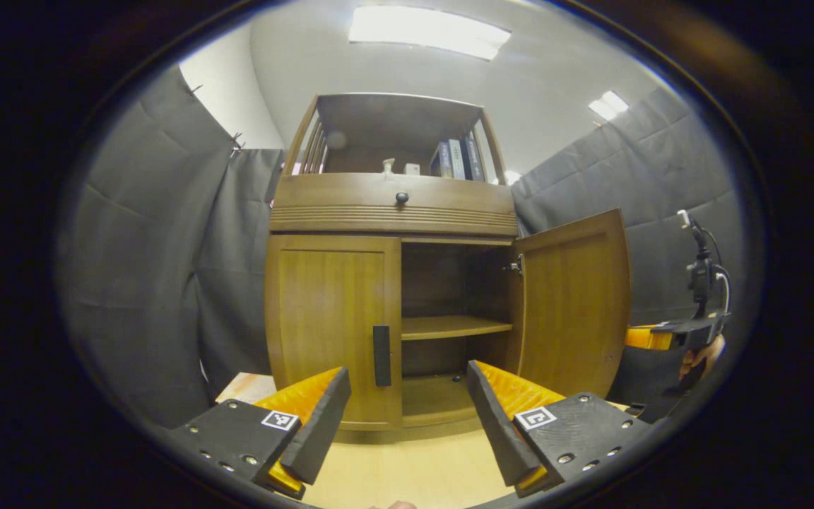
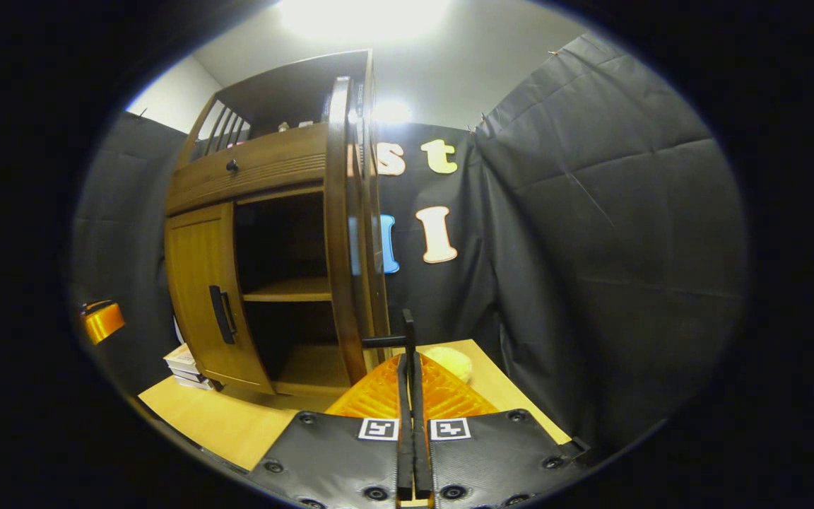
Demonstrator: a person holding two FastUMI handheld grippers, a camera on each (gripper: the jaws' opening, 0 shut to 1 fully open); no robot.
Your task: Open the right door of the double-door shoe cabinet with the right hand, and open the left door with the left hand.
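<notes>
Two doors hang on the shoe cabinet (image 1: 393,212), which stands toward the back edge of the pale wooden table (image 1: 407,466), and they are in opposite states: the right door (image 1: 573,304) is swung wide, baring an inner shelf (image 1: 453,326), while the left door (image 1: 333,329) sits flush and closed. That closed door looks like a rigid wooden panel on side hinges, light enough to swing on a gentle pull, so it should move as one stiff piece in an arc rather than flex. The sensible hold is the dark vertical handle (image 1: 381,355) near its inner edge, farthest from the hinges; it appears narrow and smooth, so a pinch could slip unless taken squarely. In the left gripper view the left gripper (image 1: 407,399) is well short of the cabinet with its jaws wide apart, roughly level with that handle. In the right gripper view the right gripper (image 2: 408,367) has its jaws pressed together around the thin dark handle of the right door (image 2: 361,240), seen edge-on. Whether both pads truly bear on it is hard to judge from so close. The left door's hinges are hidden, the lower compartment is lost in shadow, and a pale rounded object (image 2: 449,360) behind the fingers cannot be identified.
</notes>
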